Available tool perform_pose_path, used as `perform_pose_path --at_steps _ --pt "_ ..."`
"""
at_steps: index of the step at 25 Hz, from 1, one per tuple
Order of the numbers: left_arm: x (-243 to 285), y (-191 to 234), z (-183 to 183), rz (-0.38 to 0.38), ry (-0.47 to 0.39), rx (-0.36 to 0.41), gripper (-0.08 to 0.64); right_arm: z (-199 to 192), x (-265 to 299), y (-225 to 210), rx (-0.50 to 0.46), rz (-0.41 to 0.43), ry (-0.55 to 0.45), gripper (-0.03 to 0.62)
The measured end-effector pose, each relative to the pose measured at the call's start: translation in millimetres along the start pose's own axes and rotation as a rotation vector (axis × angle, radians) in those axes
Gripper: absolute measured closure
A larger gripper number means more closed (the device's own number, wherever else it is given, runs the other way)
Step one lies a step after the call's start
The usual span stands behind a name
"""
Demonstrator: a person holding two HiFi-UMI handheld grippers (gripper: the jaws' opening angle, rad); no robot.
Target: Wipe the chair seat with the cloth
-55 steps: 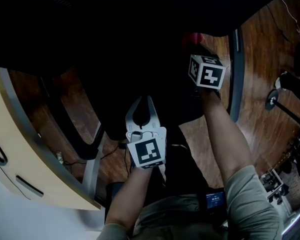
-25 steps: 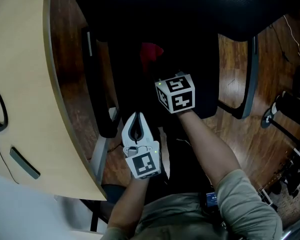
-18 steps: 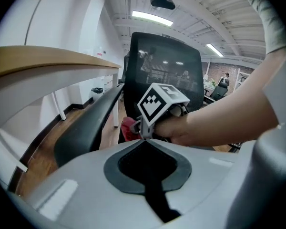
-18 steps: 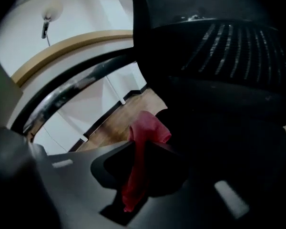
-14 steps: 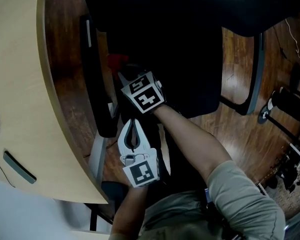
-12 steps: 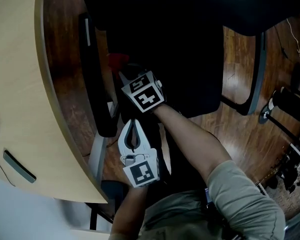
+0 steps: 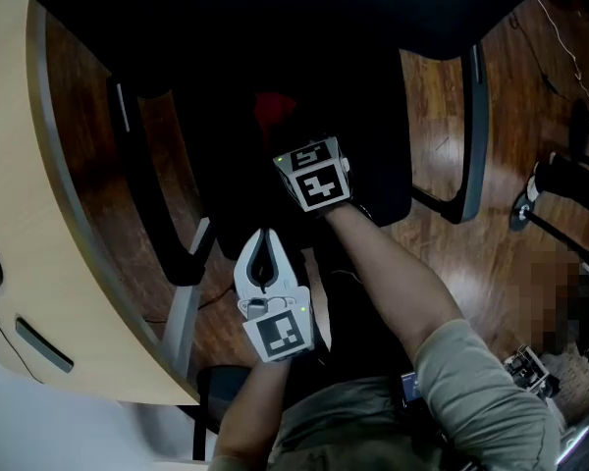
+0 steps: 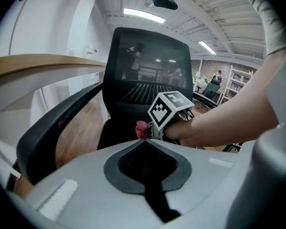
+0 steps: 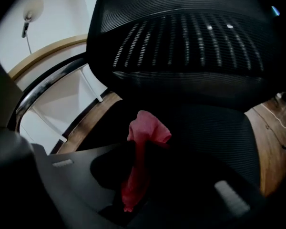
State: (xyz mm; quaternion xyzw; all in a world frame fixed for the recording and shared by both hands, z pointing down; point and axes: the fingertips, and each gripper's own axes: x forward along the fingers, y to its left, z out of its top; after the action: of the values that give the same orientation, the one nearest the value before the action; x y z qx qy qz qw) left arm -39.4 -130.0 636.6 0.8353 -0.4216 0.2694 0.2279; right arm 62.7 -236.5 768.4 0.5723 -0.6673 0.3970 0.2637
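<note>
The red cloth [image 7: 273,112] lies bunched on the black mesh chair seat [image 7: 368,116], left of its middle. My right gripper [image 7: 287,137] is shut on the cloth, and its marker cube sits just behind the fold. In the right gripper view the cloth [image 9: 144,136] hangs pinched between the dark jaws of the right gripper [image 9: 139,149], with the seat [image 9: 214,128] below. My left gripper [image 7: 264,233] hovers off the seat's near edge, shut with nothing in it. In the left gripper view the left gripper [image 8: 144,140] points at the cloth [image 8: 142,130] and the right hand.
A curved beige desk [image 7: 20,214] runs close along the left. Black armrests flank the seat, one on the left [image 7: 147,184] and one on the right [image 7: 471,116]. The chair's mesh backrest [image 9: 190,37] rises behind the seat. Wooden floor [image 7: 530,86] and equipment stands lie to the right.
The right gripper dragged the cloth to the seat's left edge, then back right towards the middle. The left gripper stayed shut near the seat's front edge.
</note>
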Motion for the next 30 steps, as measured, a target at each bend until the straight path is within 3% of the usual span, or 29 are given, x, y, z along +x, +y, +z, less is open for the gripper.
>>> perform_pose_path --at_steps 8,13,17,22,30 --pt "28.5 -72.5 3.7 -0.130 0.037 0.076 0.555 -35.1 -68.4 -141.5 0.166 -0.256 -0.020 0.528" --pt "42.0 -110.2 3.8 -0.193 0.053 0.119 0.555 -73.0 -111.1 -204.4 0.302 -0.398 -0.022 0.528" --pt "49.8 -128.6 -3.0 -0.217 0.067 0.144 0.555 -101.4 -131.2 -224.7 0.375 -0.469 -0.014 0.526" --pt "53.6 -143.6 -12.8 -0.235 0.075 0.158 0.555 -125.2 -135.4 -230.8 0.413 -0.479 -0.005 0.526" --pt "44.3 -120.7 -22.7 -0.185 0.072 0.129 0.555 -121.9 -134.6 -228.0 0.397 -0.485 -0.024 0.526"
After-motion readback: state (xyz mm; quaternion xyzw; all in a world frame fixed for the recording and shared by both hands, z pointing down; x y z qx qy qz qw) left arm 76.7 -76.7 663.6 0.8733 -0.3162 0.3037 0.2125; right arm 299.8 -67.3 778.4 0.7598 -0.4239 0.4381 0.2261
